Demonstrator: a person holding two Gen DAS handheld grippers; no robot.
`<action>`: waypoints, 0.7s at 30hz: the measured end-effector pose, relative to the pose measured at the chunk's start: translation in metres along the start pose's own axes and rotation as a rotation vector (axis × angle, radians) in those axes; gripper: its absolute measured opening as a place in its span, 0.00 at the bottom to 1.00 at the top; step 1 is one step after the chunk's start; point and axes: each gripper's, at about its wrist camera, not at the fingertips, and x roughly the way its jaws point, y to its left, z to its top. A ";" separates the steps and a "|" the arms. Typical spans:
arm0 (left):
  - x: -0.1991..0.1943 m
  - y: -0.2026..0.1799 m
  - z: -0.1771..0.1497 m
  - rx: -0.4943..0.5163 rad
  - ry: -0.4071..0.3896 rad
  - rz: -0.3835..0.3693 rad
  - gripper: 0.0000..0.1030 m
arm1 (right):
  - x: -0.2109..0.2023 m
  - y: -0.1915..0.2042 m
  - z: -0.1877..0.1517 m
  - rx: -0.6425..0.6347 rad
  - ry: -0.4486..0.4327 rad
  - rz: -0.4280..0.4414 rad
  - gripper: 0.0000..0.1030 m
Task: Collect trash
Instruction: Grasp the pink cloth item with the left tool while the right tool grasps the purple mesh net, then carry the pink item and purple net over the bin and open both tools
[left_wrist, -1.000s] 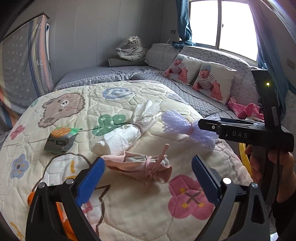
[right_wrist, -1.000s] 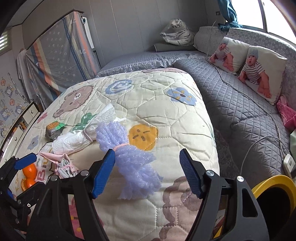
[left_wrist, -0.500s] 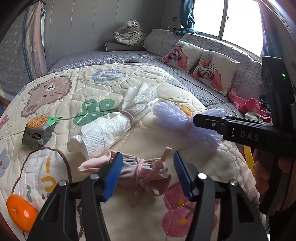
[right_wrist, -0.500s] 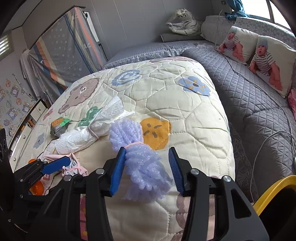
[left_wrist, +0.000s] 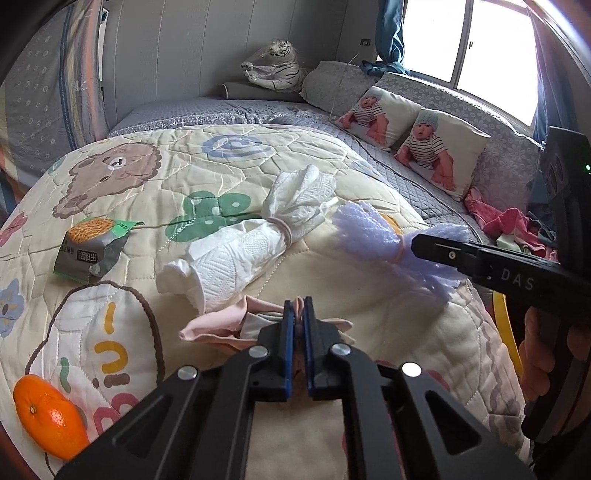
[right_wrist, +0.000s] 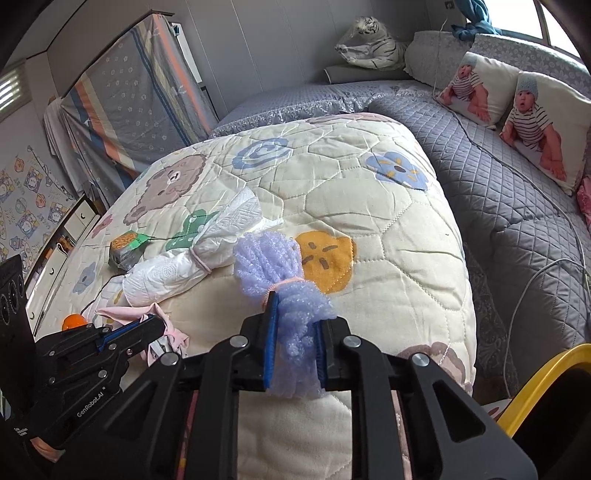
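Note:
On the cream patterned quilt (left_wrist: 207, 162) lie three tied bundles. My left gripper (left_wrist: 299, 308) is shut on the pink cloth bundle (left_wrist: 218, 325), pink fabric pinched between its blue pads. The white paper bundle (left_wrist: 240, 254) lies just beyond it, untouched. In the right wrist view my right gripper (right_wrist: 294, 319) has its jaws closing on the purple foam-net bundle (right_wrist: 266, 258), and the pads squeeze its near half. The left gripper (right_wrist: 147, 325) shows at the lower left there, on the pink cloth bundle (right_wrist: 173, 336). The right gripper (left_wrist: 439, 249) reaches in from the right in the left wrist view.
A grey and green snack packet (left_wrist: 88, 251) and an orange (left_wrist: 48, 417) lie on the quilt's left side. A yellow bin rim (right_wrist: 546, 384) stands off the quilt's right edge. Baby-print pillows (left_wrist: 424, 147) and a plush tiger (left_wrist: 275, 66) sit behind.
Both grippers have gone from wide open to shut: the left on the pink bundle, the right on the purple bundle. The left gripper has come lower and closer to the quilt.

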 end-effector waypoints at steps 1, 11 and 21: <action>-0.001 0.000 0.000 -0.002 0.001 -0.005 0.04 | -0.002 0.001 0.000 -0.003 -0.004 -0.005 0.15; -0.036 0.016 -0.005 -0.075 -0.042 -0.060 0.04 | -0.034 0.006 0.001 -0.001 -0.058 -0.005 0.15; -0.080 0.022 -0.006 -0.068 -0.136 -0.064 0.04 | -0.067 0.017 -0.006 -0.008 -0.100 0.023 0.15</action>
